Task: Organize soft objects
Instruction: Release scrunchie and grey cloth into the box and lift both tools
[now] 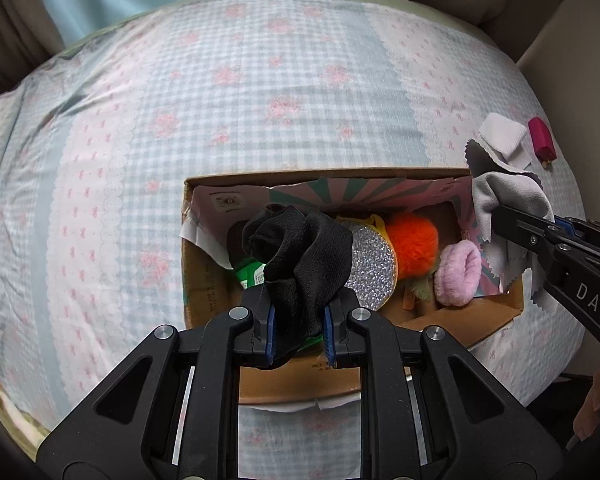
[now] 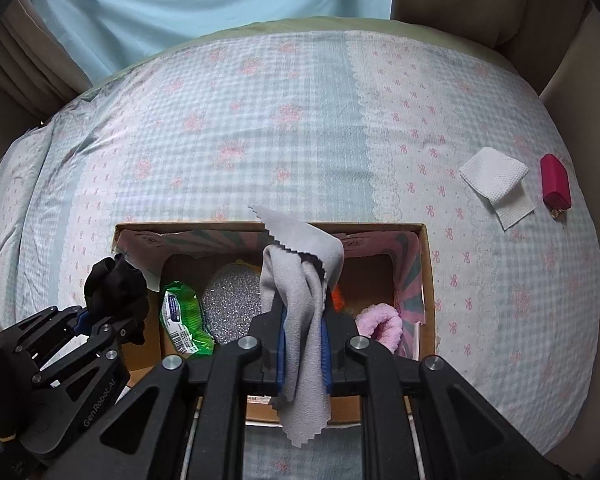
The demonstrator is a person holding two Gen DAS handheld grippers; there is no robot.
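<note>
The left claw [image 1: 299, 330] is clamped tight on a bunched black cloth [image 1: 300, 256], which it holds above the left end of an open cardboard box [image 1: 300, 390] sitting on a bed covered with a checked, pink-flowered sheet [image 1: 260, 100]. The right claw [image 2: 304, 354] is closed just as tightly on a grey cloth with zigzag edges [image 2: 300, 300], which drapes over its fingers above the middle of the same box.

The left wrist view looks past the black cloth into the box and shows a round silver glitter piece [image 1: 370, 268], a fluffy orange ball [image 1: 414, 242] and a pink fuzzy ring [image 1: 458, 276] side by side; only a sliver of green appears under the black cloth. The right wrist view shows that green thing plainly as a green packet with a label [image 2: 184, 320] lying beside the glitter piece, while the grey cloth hides nearly all of the orange ball.

Well apart from the box, on the sheet to its right, lie a folded white cloth [image 2: 496, 184] and a small red pouch [image 2: 555, 186]. They lie fully open to the right wrist view, whereas in the left wrist view the grey cloth partly covers the white one.
</note>
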